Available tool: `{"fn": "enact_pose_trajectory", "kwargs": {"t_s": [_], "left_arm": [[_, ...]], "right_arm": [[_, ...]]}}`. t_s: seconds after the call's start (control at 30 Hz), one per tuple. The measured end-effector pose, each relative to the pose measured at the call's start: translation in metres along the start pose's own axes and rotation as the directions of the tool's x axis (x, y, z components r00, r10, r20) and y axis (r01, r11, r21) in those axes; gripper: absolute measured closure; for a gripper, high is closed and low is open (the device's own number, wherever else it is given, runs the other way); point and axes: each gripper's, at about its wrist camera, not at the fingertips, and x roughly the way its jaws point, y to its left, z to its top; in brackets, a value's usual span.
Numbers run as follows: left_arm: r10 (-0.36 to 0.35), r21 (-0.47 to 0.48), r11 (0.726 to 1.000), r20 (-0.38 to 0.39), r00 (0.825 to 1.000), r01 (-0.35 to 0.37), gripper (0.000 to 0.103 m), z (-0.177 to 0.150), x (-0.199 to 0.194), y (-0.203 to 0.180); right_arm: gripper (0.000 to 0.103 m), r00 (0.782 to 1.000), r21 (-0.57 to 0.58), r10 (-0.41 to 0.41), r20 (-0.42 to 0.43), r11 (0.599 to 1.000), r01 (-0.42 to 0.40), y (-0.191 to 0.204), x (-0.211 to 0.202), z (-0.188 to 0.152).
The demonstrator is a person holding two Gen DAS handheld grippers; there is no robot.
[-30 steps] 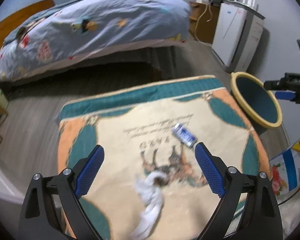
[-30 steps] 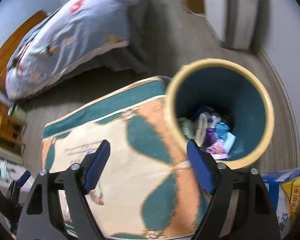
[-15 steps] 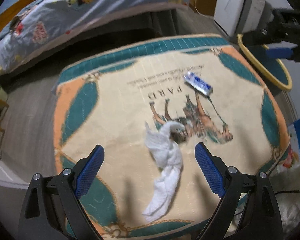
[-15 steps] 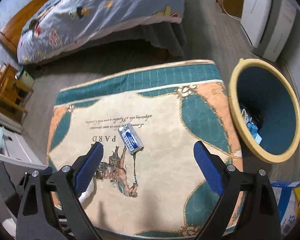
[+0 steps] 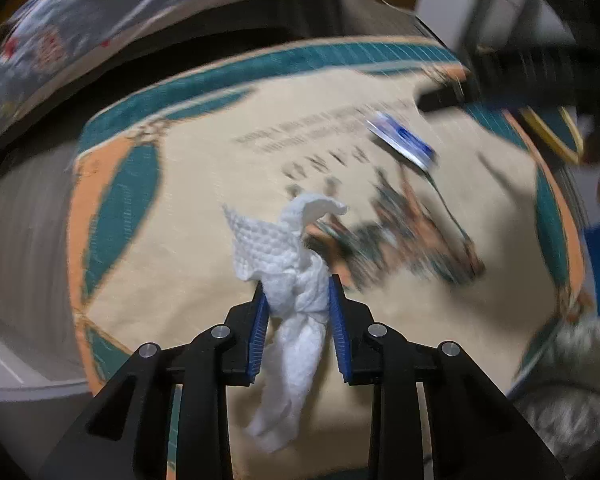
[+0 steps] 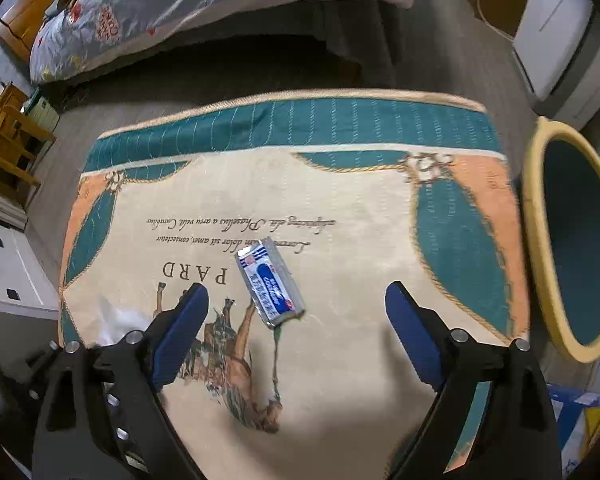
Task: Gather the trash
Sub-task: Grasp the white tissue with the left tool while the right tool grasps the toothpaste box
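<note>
Left hand-held gripper clamps tissue; right one spread wide over wrapper, nothing held.

Left hand-held gripper (image 5: pixel 296 300) pinches the crumpled white tissue (image 5: pixel 288 256) at its twisted waist, over the rug (image 6: pixel 340 208) centre. Tissue looks soft, feather-light, dimpled; likely tears if tugged, so mid-bunch grip suits. Right hand-held gripper (image 6: pixel 296 308) straddles the flat blue-white wrapper (image 6: pixel 270 280) lying on the rug middle; glossy foil, thin, probably slippery, best taken across the short edges. Round yellow-rimmed bin (image 6: pixel 540 216) stands beside the rug's right edge.

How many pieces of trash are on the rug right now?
2: a white tissue pinched in the left tongs, and a blue-white wrapper lying mid-rug ahead of the open right tongs. Others may sit outside view.
</note>
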Motion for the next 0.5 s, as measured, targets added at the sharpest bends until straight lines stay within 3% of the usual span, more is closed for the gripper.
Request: {"fn": "enact_pose_trajectory", "kwargs": {"t_s": [0.13,0.2,0.33,0.4,0.5], "left_arm": [[0.015,-0.074,0.997,0.038,0.999,-0.012,0.073,0.011,-0.006,0.022],[0.031,-0.093,0.995,0.046,0.998,-0.026,0.073,0.014,-0.007,0.03],[0.04,-0.103,0.994,0.049,0.998,-0.035,0.073,0.02,-0.006,0.034],[0.045,-0.098,0.994,0.052,0.998,-0.039,0.073,0.021,-0.005,0.032],[0.049,-0.091,0.995,0.058,0.997,-0.044,0.073,0.024,-0.004,0.033]], "right_arm": [[0.034,0.999,-0.028,0.019,-0.044,0.999,-0.02,0.008,0.024,0.0],[0.044,0.998,-0.046,0.011,-0.061,0.999,-0.014,0.011,0.033,0.0],[0.054,0.998,-0.096,-0.01,-0.06,0.995,0.004,0.018,0.041,0.002],[0.069,0.998,-0.121,-0.021,-0.054,0.993,0.014,0.019,0.041,0.003],[0.071,0.998,-0.125,-0.027,-0.052,0.992,0.021,0.017,0.039,0.002]]}}
